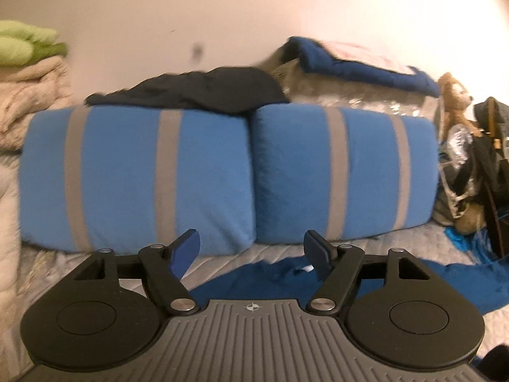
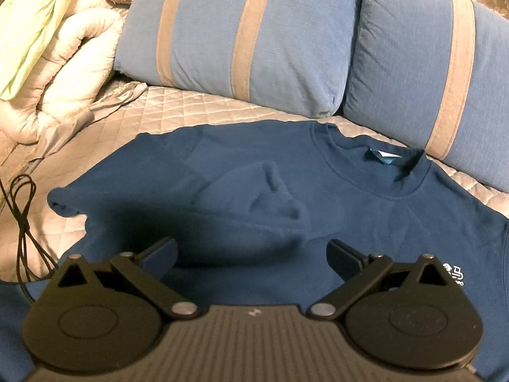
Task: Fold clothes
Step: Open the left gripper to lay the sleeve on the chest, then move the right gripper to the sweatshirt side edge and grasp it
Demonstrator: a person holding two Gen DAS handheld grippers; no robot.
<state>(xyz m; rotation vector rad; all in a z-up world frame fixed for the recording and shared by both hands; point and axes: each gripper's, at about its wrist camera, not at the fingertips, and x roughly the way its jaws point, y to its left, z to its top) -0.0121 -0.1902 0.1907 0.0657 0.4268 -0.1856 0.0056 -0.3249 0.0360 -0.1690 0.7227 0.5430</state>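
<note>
Right gripper (image 2: 251, 254): fingers spread, empty, low over sweatshirt (image 2: 366, 210)
Left gripper (image 1: 251, 251): fingers spread, empty
Sweatshirt: front-up on quilt (image 2: 191, 105), one sleeve (image 2: 254, 187) across chest
Tip: pinch edges, keep folds square

— What carries everything here?

— A bed with a pale quilted cover (image 2: 197, 108). A dark blue sweatshirt (image 2: 366, 210) lies flat on it, neck toward two blue pillows with grey stripes (image 2: 241, 31) that stand side by side, touching.

— Anything else on the cover?

— A bunched cream duvet (image 2: 73, 63) at the left edge, and a thin black cable (image 2: 24, 222) looped beside the sweatshirt.
</note>
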